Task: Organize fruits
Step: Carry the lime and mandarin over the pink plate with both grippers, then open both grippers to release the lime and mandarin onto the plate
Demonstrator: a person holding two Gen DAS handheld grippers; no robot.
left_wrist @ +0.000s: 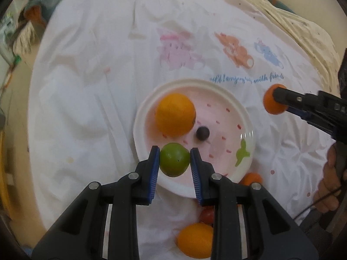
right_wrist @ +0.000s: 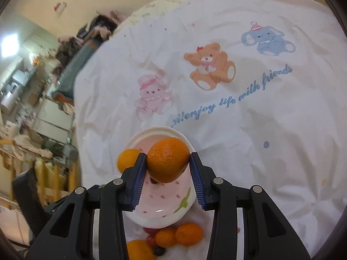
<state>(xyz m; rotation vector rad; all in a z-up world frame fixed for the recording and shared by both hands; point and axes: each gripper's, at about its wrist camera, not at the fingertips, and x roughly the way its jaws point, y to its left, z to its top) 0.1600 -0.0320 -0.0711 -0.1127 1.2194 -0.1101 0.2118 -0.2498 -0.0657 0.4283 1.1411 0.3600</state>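
- Lime (left_wrist: 174, 162): green, round, small dark speck on skin; clamped between pads of left gripper (left_wrist: 174, 161), over near rim of plate (left_wrist: 141, 119).
- Mandarin (right_wrist: 168, 160): orange, pitted skin; gripped by right gripper (right_wrist: 168, 162) above plate. Left view shows it off plate's right side, w/ a hand (left_wrist: 331, 179) on the handle.
- Left view only: large orange (left_wrist: 175, 114) + dark grape (left_wrist: 202, 133) on plate.
- Right view only: loose fruit pile (right_wrist: 173, 237) near plate edge; cluttered shelves (right_wrist: 43, 108) at left.
- Plate: white rim, pink w/ red dashes, sits on printed white cloth (right_wrist: 260, 130).
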